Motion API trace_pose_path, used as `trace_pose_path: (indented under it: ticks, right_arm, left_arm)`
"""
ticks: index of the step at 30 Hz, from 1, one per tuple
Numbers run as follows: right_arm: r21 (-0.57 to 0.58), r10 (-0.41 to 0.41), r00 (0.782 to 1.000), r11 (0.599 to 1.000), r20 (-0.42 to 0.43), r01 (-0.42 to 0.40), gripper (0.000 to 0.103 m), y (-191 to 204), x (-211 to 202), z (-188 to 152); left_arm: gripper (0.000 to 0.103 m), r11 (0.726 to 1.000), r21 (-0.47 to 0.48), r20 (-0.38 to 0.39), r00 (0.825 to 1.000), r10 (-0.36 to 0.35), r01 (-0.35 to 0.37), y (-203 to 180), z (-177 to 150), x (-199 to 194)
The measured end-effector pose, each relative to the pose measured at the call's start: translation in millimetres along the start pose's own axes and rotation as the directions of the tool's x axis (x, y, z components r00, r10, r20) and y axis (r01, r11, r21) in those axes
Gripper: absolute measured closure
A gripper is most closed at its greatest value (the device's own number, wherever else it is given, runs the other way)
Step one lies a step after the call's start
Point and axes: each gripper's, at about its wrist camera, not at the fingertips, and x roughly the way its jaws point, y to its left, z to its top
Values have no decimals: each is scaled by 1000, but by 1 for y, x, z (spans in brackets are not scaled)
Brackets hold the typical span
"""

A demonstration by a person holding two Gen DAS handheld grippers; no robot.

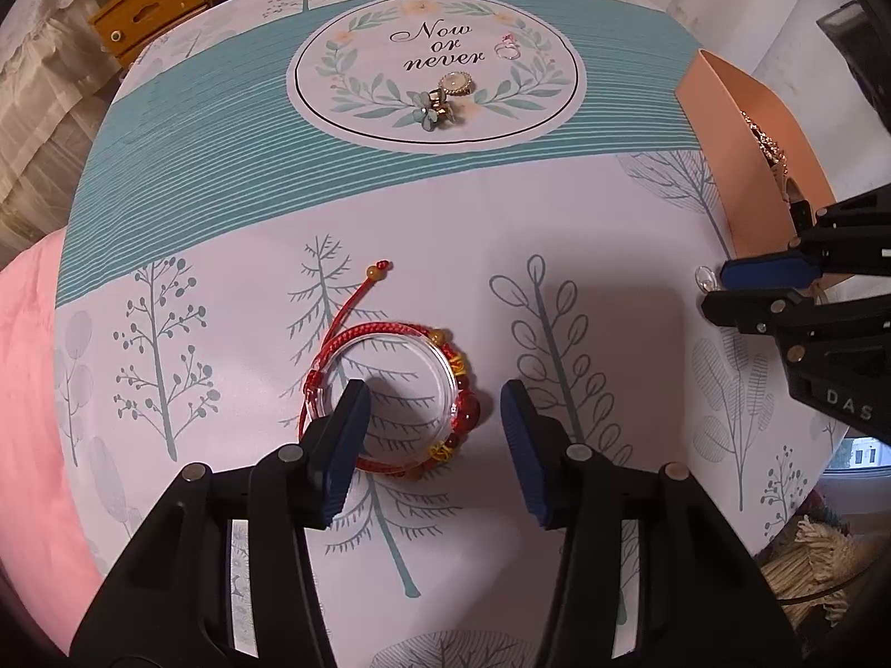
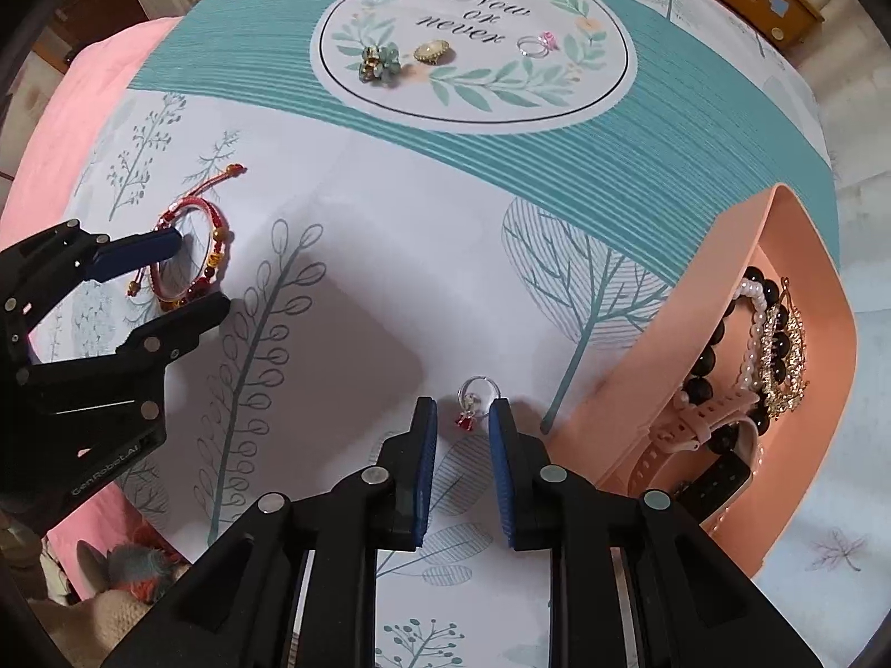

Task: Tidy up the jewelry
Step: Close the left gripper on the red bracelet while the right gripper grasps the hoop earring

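A: Which piece does each claw go for?

B: The left gripper (image 1: 431, 417) is spread over the red bracelet (image 1: 390, 401) near the tablecloth's left edge, one pad inside the loop and the other outside its beaded side. Nothing is pinched yet.

A: And the other?

B: The right gripper (image 2: 462, 417) stands narrowly apart, pointing down, with the small ring (image 2: 476, 392) between its pads but not clamped. It lies just beside the peach tray (image 2: 629, 389) at the tablecloth's right edge.

A: How should these pickups go?

B: I'd settle each claw to the tablecloth (image 1: 445, 222) before closing, so the pads catch metal or cord rather than fabric. On the ring, close across the hoop, not the dangling red charm, which would likely slip.

A: What does the bracelet look like?

B: Braided red cord around a clear bangle, with amber and dark red beads along one side and two loose cord tails ending in small beads. Those tails may drag, so lift straight up.

A: What remains?

B: A green flower brooch (image 2: 378, 64), a gold oval brooch (image 2: 431, 50) and a pink-stoned ring (image 2: 537, 44) sit in the printed circle toward the far edge.
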Motion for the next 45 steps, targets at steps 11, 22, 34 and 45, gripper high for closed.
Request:
trace_pose_path:
  ticks: [11, 22, 34, 45]
  right_arm:
    - [-20, -28, 999, 999, 35, 29, 95, -7, 0, 0]
    - [-87, -124, 974, 986, 188, 142, 96, 9, -21, -17]
    - [-58, -141, 924, 983, 354, 173, 96, 53, -35, -49]
    - [31, -136, 866, 990, 482, 138, 96, 28, -80, -83]
  left_arm:
    - [80, 1000, -8, 7, 1000, 1, -1, 1, -1, -2]
    - [93, 996, -85, 47, 999, -2, 6, 8, -5, -7]
    - [93, 996, -90, 102, 995, 5, 4, -9, -10, -24]
    - [93, 999, -22, 204, 979, -25, 30, -53, 11, -69]
